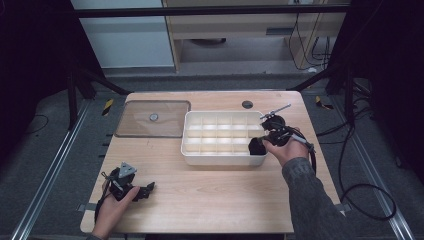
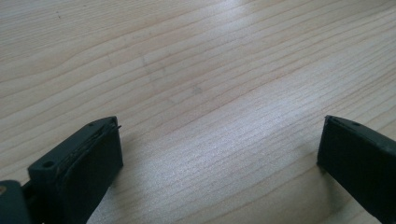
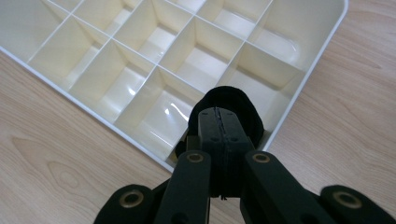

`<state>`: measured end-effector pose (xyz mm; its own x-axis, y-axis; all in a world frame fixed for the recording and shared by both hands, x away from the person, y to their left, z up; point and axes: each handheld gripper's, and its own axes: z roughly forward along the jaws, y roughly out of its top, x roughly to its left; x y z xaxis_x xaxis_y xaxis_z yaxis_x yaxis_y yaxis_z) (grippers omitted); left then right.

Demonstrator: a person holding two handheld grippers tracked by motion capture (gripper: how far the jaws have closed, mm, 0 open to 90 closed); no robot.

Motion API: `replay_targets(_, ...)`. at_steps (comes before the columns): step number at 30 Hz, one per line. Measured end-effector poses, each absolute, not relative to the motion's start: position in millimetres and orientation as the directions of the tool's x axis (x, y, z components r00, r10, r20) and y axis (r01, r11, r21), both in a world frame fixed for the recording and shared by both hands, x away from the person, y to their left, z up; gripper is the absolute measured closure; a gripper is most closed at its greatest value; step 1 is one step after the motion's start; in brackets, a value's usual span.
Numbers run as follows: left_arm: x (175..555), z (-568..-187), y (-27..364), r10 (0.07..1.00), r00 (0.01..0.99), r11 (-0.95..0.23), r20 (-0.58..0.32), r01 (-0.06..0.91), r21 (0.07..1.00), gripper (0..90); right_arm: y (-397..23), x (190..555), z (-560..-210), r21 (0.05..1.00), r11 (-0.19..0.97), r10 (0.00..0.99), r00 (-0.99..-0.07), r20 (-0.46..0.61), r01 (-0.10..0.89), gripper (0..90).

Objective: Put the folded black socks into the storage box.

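Black and rounded, a small object (image 3: 232, 100) sits pinched between the closed jaws of the right gripper (image 3: 218, 122), over the near right corner compartment of the cream divided tray (image 1: 200, 157). A clear lid (image 1: 150, 127) lies flat just left of the tray. Well apart, near the table's (image 1: 210, 195) front left, the left gripper (image 1: 145, 190) rests with jaws wide apart on bare wood.

A cream-white divided tray (image 1: 220, 157) sits on a pale wood-grain table (image 1: 210, 195); a black round object (image 3: 233, 100) rests against black gripper jaws, beside a smoky translucent lid (image 1: 150, 122) and grey sleeve (image 1: 312, 195).
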<state>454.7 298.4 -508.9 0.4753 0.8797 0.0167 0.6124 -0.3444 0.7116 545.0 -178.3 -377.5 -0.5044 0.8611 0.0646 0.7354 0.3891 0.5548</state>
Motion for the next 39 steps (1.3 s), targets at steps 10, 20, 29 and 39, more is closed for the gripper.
replay_targets(10, 455, -509, 299, 0.879, 0.476, -0.346, 0.018, 0.613, 0.71, 0.0, -185, 537, -359, 0.612, 0.361, 0.859, -0.507, 0.075, 0.703, 90.0)
replay_targets(20, 455, -509, 298, 0.88, 0.475, -0.344, 0.017, 0.613, 0.712, 0.0, -193, 528, -342, 0.693, 0.298, 0.861, -0.498, 0.102, 0.656, 90.0)
replay_targets(29, 455, -509, 298, 0.879, 0.476, -0.344, 0.016, 0.612, 0.712, 0.0, -198, 523, -340, 0.705, 0.298, 0.856, -0.508, 0.101, 0.643, 90.0)
replay_targets(39, 455, -509, 299, 0.877, 0.48, -0.349, 0.019, 0.611, 0.711, 0.0, -210, 514, -333, 0.742, 0.26, 0.86, -0.498, 0.114, 0.618, 90.0)
